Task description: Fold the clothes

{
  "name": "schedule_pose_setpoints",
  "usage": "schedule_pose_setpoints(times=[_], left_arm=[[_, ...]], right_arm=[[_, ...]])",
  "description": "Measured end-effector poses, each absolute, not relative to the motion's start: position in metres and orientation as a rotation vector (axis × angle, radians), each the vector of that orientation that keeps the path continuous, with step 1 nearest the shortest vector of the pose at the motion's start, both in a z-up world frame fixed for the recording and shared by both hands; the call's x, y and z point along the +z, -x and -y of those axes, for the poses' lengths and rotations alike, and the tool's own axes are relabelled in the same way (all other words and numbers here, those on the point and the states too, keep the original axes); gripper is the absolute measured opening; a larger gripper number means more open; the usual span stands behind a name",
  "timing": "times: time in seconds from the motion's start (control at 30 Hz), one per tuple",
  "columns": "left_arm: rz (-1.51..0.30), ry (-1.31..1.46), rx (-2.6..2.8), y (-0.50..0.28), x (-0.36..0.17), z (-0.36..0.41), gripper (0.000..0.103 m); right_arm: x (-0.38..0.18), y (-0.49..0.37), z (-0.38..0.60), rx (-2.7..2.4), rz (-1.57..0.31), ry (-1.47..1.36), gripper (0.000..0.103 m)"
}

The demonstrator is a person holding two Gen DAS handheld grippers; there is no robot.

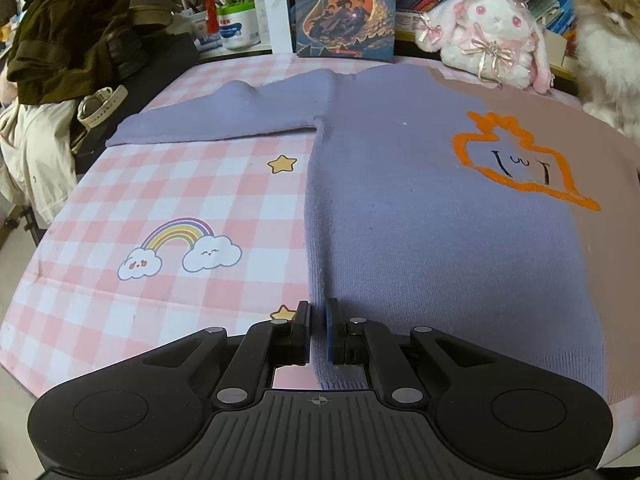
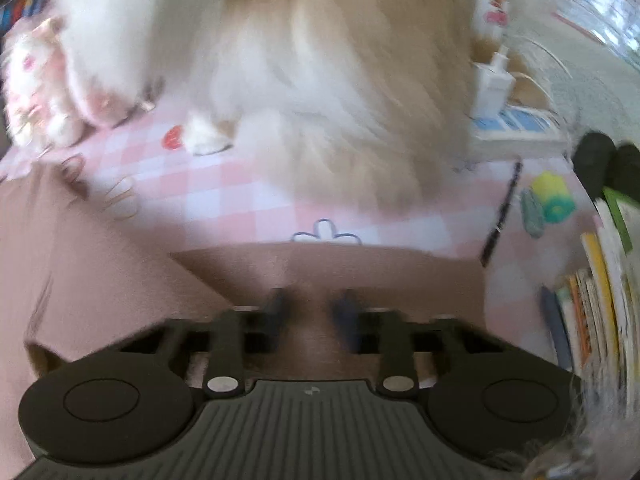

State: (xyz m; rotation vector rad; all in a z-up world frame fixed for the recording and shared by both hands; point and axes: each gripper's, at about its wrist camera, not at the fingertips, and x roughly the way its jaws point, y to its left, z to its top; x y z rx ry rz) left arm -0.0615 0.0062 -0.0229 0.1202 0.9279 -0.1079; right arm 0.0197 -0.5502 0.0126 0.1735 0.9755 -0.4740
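A sweater, half lavender (image 1: 400,200) and half dusty pink with an orange outline motif (image 1: 520,160), lies flat on a pink checked cloth (image 1: 180,200). Its lavender sleeve (image 1: 224,116) stretches left. My left gripper (image 1: 319,320) is at the sweater's lower left edge, jaws nearly closed on the lavender side seam. In the right wrist view, which is blurred, my right gripper (image 2: 312,312) is over the pink sleeve (image 2: 360,268), with pink fabric between the narrowly parted fingers.
A fluffy cat (image 2: 300,80) stands on the cloth just beyond the pink sleeve; it also shows at the far right of the left wrist view (image 1: 608,40). A plush rabbit (image 1: 492,40), a book (image 1: 344,8), dark clothes (image 1: 68,40), pens and books (image 2: 592,300) surround it.
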Motion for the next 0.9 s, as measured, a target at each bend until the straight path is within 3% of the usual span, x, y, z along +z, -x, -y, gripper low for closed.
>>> schedule_pose_setpoints(times=[0.23,0.33,0.37,0.4,0.5,0.7,0.8,0.83,0.87,0.9], left_arm=[[-0.930,-0.131,-0.113,0.064,-0.022,0.000,0.007],[-0.937,-0.136,-0.115,0.065,-0.021,0.001,0.007],[-0.940,-0.144,-0.122,0.065,-0.020,0.002,0.007],[-0.943,-0.154,-0.128,0.065,-0.020,0.002,0.007],[-0.947,-0.136,-0.146,0.057,-0.018,-0.003,0.013],[-0.927,-0.135,-0.190,0.037,-0.022,0.001,0.015],[-0.914,-0.156,-0.222,0.037,-0.023,0.006,0.006],[-0.915,-0.155,-0.232,0.040,-0.023,0.004,0.004],[-0.915,-0.152,-0.239,0.044,-0.023,0.001,0.004],[-0.915,-0.149,-0.247,0.049,-0.023,-0.003,0.004]], right_arm=[[0.010,-0.017,0.554,-0.558,-0.920,-0.163,0.007],[0.009,-0.016,0.555,-0.588,-0.899,-0.157,0.019],[0.012,-0.013,0.551,-0.579,-0.897,-0.153,0.034],[0.017,-0.007,0.546,-0.561,-0.887,-0.155,0.042],[0.035,0.013,0.520,-0.472,-0.836,-0.172,0.042],[0.045,0.063,0.444,-0.150,-0.922,-0.326,0.043],[0.033,0.078,0.409,-0.096,-0.978,-0.365,0.042],[0.029,0.082,0.399,-0.084,-0.995,-0.375,0.038],[0.024,0.082,0.391,-0.089,-1.011,-0.378,0.022],[0.020,0.083,0.383,-0.094,-1.016,-0.369,0.012]])
